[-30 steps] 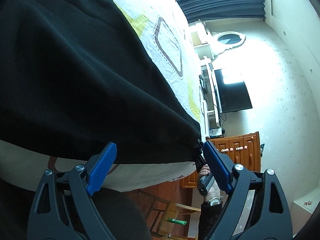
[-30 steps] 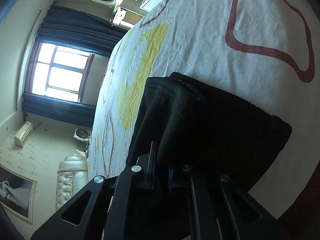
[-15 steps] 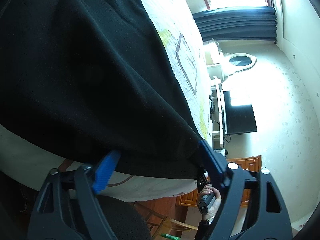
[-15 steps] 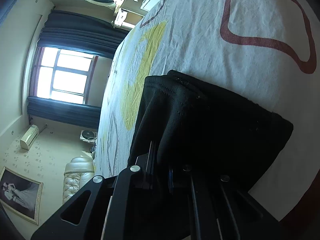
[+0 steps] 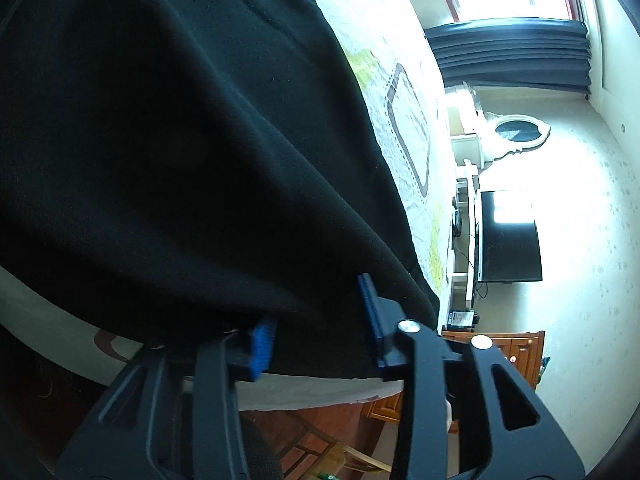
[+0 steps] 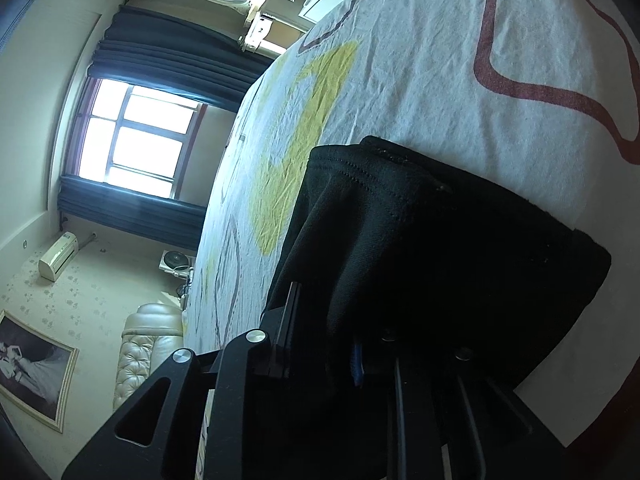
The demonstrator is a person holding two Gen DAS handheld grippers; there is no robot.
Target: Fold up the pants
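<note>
Black pants (image 5: pixel 180 140) lie on the patterned bedsheet (image 5: pixel 412 148) and fill most of the left wrist view. My left gripper (image 5: pixel 320 332) has its blue pads around the pants' near edge, the jaws partly closed with cloth between them. In the right wrist view the pants (image 6: pixel 440 260) sit bunched in a folded stack on the bedsheet (image 6: pixel 400 80). My right gripper (image 6: pixel 324 344) is shut on a fold of the black cloth, which hides most of its fingers.
A television (image 5: pixel 508 236), a wooden cabinet (image 5: pixel 504 344) and a white dresser with an oval mirror (image 5: pixel 512 130) stand beyond the bed. A window with dark curtains (image 6: pixel 136 136) and a cream sofa (image 6: pixel 140 356) lie on the other side.
My left gripper moved forward onto the pants' edge and its jaws narrowed from wide open to around the cloth. The right gripper stayed shut on the pants, barely moving.
</note>
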